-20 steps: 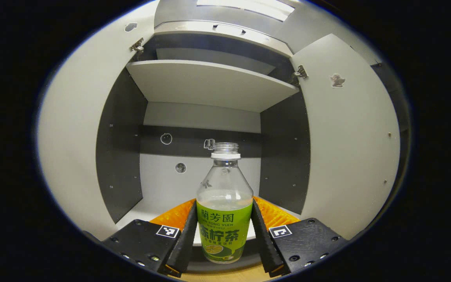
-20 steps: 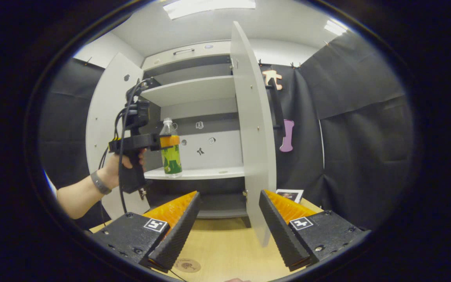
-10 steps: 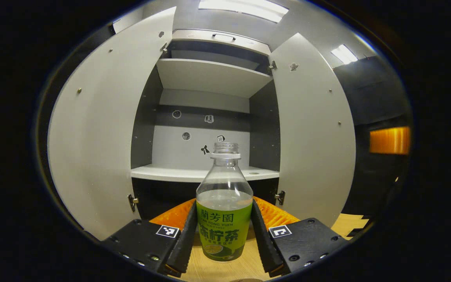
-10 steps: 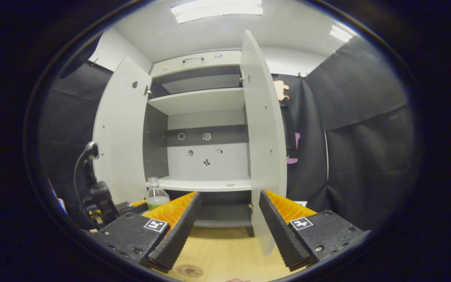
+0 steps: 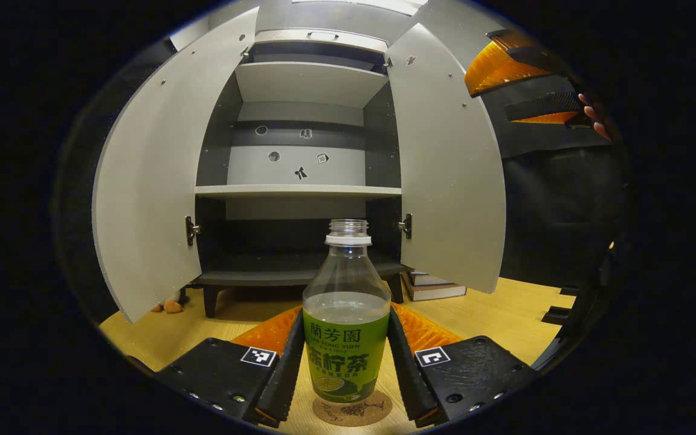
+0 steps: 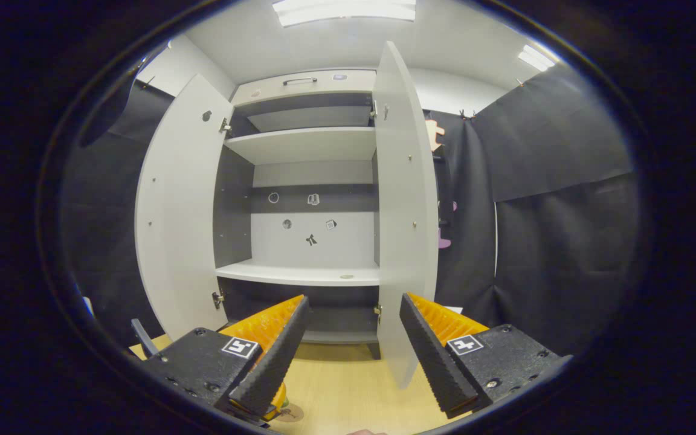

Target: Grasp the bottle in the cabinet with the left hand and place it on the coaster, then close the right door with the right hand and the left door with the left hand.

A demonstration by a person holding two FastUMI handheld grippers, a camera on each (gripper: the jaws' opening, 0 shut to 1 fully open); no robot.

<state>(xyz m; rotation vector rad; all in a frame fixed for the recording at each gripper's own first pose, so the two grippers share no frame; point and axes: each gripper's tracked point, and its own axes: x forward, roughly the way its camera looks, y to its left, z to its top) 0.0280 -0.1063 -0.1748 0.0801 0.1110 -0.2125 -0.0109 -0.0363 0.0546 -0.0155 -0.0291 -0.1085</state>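
Half-full bottle (image 5: 346,314) between left tongs (image 5: 345,370)

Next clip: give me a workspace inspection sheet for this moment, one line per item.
Surface: wooden tabletop, bare where visible.
Job's things: bottle upright, capless, its base over the coaster; whether it touches is unclear. Left door and right door both open; the cabinet shelf holds no bottle.
Clutter: stacked books by the cabinet foot; small brownish bits under the left door.
Grippers: left claw shut on the bottle; right claw open, facing the right door's edge.
Cables: nothing seen.
Surroundings: black cloth booth wall, ceiling lights.
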